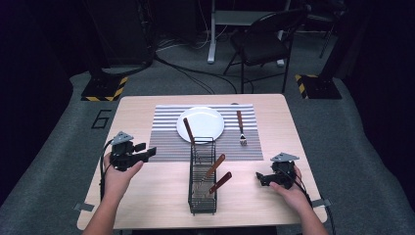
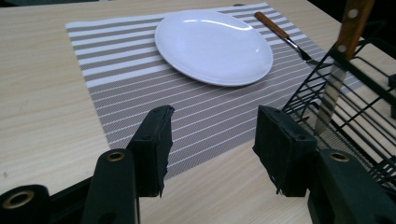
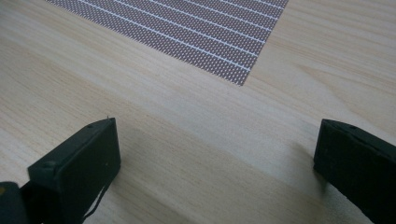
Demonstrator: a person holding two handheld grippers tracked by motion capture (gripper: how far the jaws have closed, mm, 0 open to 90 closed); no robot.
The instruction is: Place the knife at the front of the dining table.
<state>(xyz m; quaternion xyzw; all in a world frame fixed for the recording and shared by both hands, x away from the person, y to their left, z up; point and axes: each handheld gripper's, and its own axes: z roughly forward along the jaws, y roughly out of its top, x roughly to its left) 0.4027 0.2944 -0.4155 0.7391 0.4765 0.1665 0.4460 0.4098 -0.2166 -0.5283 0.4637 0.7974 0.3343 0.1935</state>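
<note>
A pale wood-grain table (image 1: 147, 105) fills mid-frame, a grey striped woven placemat (image 1: 166, 128) at its upper centre under a round glossy white plate (image 1: 205, 120). A black wire rack (image 1: 201, 196) runs lengthwise toward the lower edge, holding wooden-handled utensils; a fork (image 1: 241, 128) lies right of the plate, tines toward the bottom. Left gripper (image 1: 149, 152) and right gripper (image 1: 259, 177) — lower left, lower right — both with jaws apart, empty.

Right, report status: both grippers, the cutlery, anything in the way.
Left gripper open, empty. Right gripper open, empty, over bare table. Three wooden-handled utensils in wire rack; fork on placemat beside plate. Nothing blocking.
</note>
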